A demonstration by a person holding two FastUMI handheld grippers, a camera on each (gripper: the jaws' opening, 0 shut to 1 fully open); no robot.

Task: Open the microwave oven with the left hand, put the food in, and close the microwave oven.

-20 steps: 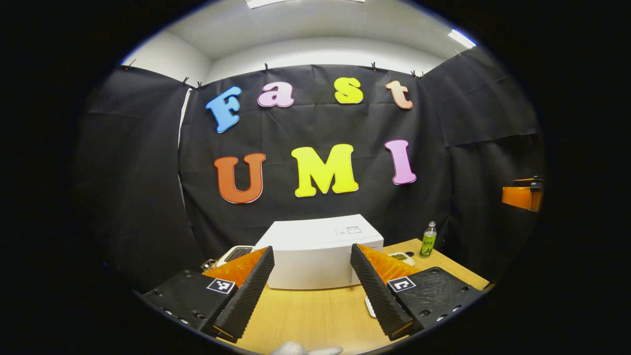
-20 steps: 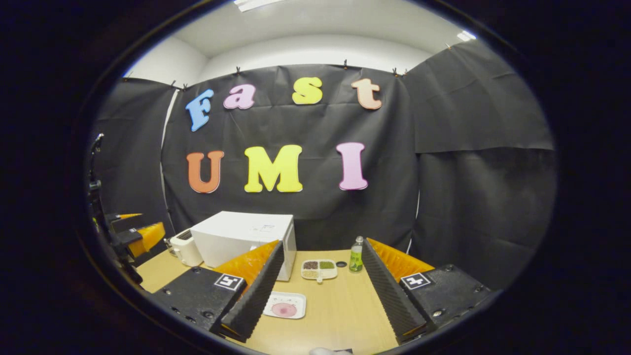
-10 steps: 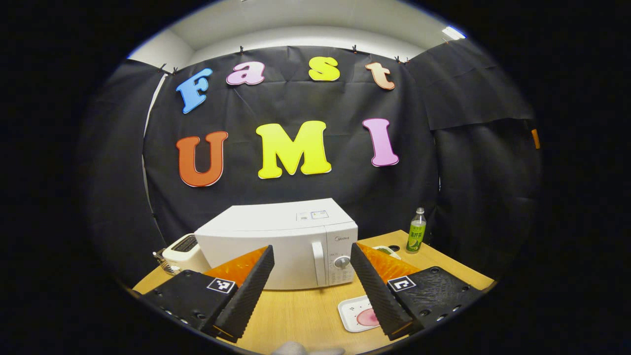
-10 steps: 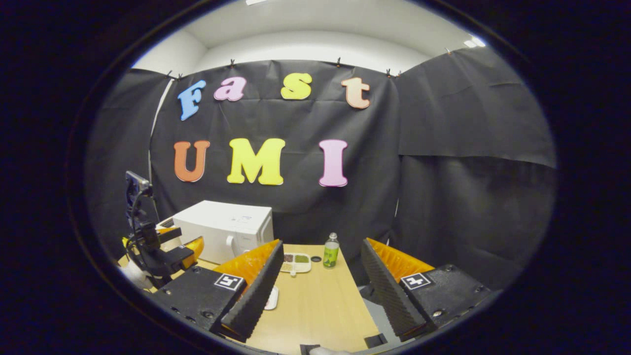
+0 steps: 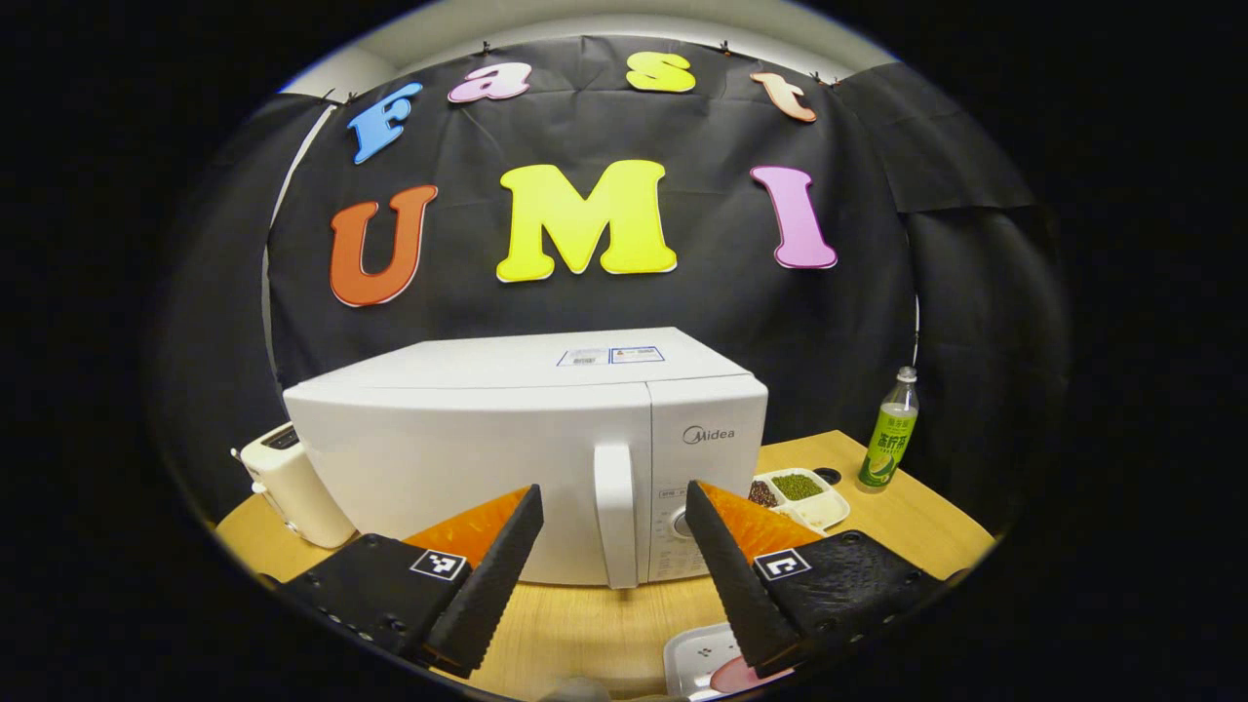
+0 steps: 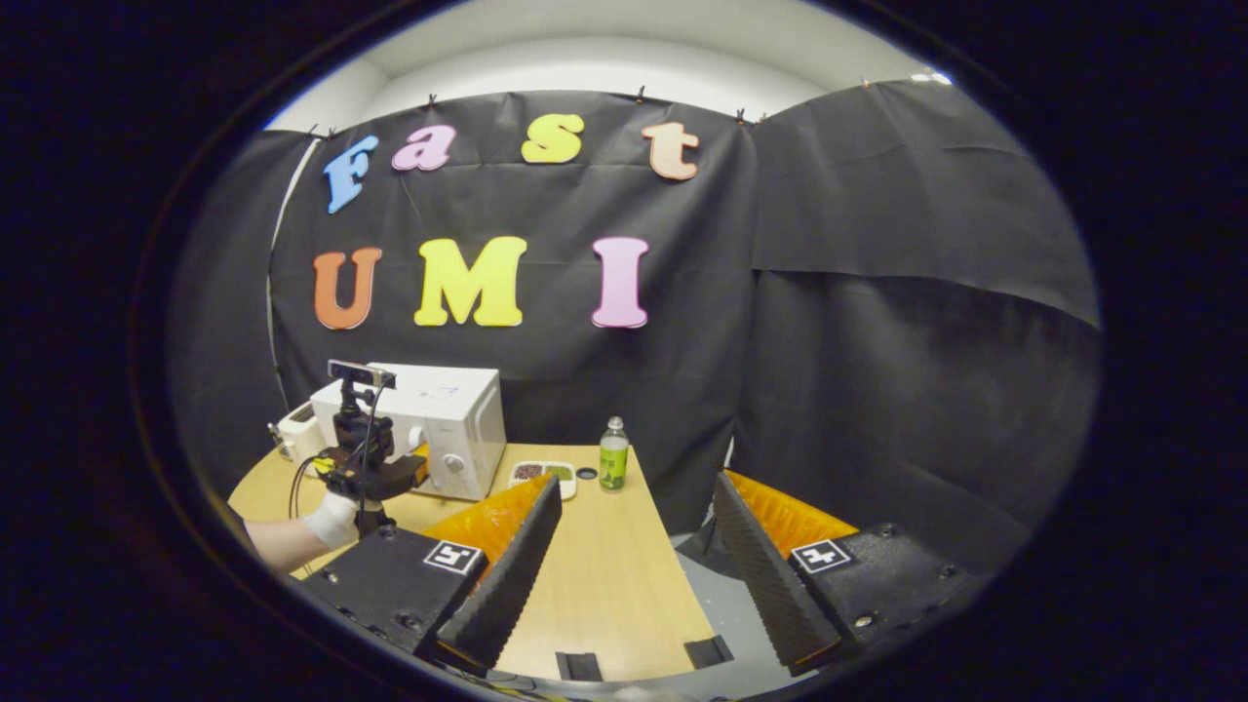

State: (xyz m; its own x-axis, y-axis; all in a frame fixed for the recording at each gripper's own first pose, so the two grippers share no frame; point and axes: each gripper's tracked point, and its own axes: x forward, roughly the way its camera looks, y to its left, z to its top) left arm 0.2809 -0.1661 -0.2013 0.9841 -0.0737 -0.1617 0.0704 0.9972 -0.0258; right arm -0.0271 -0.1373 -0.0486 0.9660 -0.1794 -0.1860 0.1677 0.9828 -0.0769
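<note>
1. The left tongs (image 5: 609, 526) stand wide, empty, with the microwave (image 5: 468, 458) door handle (image 5: 616, 512) upright straight ahead between the fingers, not yet touched.
2. Door shut; the food plate (image 5: 694, 658) lies on the surface (image 5: 585, 629) low right of the left tongs.
3. The right tongs (image 6: 634, 526), wide and empty, hang well off.
4. Against 0.5 s ago, the microwave looms nearer and the handle is centred.
</note>
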